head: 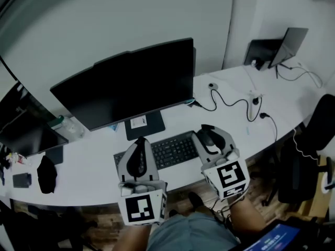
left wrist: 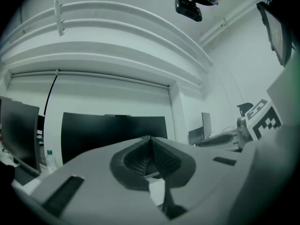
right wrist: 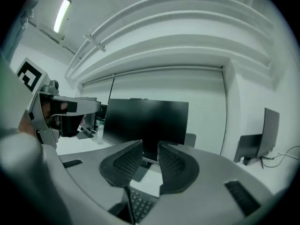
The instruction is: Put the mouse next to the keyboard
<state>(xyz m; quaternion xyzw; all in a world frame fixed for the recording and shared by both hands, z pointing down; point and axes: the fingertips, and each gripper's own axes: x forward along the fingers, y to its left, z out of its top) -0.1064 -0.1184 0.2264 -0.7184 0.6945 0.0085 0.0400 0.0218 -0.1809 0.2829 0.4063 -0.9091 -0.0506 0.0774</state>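
The black keyboard (head: 170, 149) lies on the white desk (head: 94, 166) in front of the monitor (head: 125, 82). No mouse shows in any view; the desk just right of the keyboard is hidden under my right gripper (head: 209, 135). That gripper hovers above the keyboard's right end, pointing level at the monitor. In the right gripper view its jaws (right wrist: 150, 149) stand a narrow gap apart with nothing between them, and keyboard keys (right wrist: 140, 203) show below. My left gripper (head: 140, 143) hovers over the keyboard's left part. Its tips (left wrist: 150, 139) meet, empty.
A laptop on a stand (head: 280, 48) sits at the desk's far right, with cables (head: 235, 101) trailing toward the middle. At the left are a second dark screen (head: 26, 132), a bottle (head: 63, 124), a black pouch-like object (head: 47, 174) and a phone (head: 22, 180). A chair (head: 314, 145) stands at the right.
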